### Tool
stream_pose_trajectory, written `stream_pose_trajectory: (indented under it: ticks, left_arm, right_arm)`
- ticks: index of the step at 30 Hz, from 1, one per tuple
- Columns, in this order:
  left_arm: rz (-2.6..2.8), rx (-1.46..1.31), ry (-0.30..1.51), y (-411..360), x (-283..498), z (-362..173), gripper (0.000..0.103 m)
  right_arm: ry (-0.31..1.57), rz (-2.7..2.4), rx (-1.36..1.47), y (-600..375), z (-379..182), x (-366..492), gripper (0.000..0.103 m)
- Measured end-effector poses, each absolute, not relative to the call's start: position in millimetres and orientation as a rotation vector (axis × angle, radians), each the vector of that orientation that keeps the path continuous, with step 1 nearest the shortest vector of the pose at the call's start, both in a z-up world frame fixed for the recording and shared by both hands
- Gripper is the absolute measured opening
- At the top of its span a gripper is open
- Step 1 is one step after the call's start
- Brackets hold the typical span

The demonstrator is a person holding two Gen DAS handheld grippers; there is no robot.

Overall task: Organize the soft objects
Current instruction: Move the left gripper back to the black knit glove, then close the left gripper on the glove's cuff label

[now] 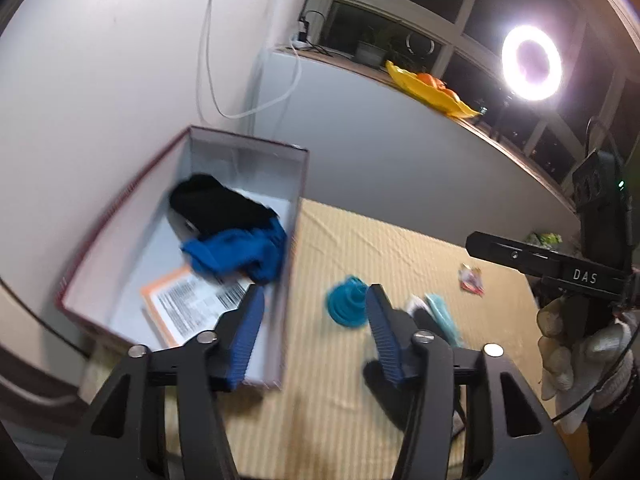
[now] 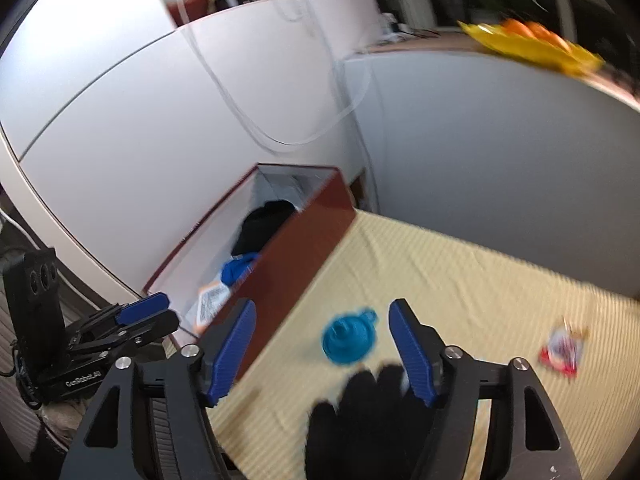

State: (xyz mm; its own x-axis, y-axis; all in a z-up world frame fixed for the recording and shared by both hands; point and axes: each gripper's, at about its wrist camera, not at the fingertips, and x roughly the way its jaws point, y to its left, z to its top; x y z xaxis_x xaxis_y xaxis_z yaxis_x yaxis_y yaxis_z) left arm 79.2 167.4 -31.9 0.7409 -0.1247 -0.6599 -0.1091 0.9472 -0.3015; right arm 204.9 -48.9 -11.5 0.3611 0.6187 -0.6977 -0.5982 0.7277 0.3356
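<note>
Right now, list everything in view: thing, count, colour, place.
box: 1, dark red outside, white inside, left on the mat
black cloth: 1, in the box
blue cloth: 1, in the box beside the black cloth
label sheet: 1, orange-edged, box floor
funnel: 1, teal, on the mat
black glove: 1, on the mat
packet: 1, red, right
mat: 1, pale yellow
left gripper: open, empty
right gripper: open, empty
</note>
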Motion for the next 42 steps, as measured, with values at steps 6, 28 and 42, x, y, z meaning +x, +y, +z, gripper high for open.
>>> stream_pose_trajectory:
  ticks: [6, 28, 42]
  left_arm:
    - [-0.062, -0.351, 0.759, 138, 55, -49, 0.052]
    - [-0.225, -0.493, 0.934, 56, 31, -122, 0.055]
    - [-0.262, -0.499, 1.028, 35, 55, -152, 0.055]
  right_arm:
    - [0.927, 0.728, 0.061, -103, -42, 178, 0.067]
    - [1.098, 0.721, 0.125, -152, -122, 133, 0.074]
    - [1.268, 0.786, 0.195, -137, -151, 142, 0.074]
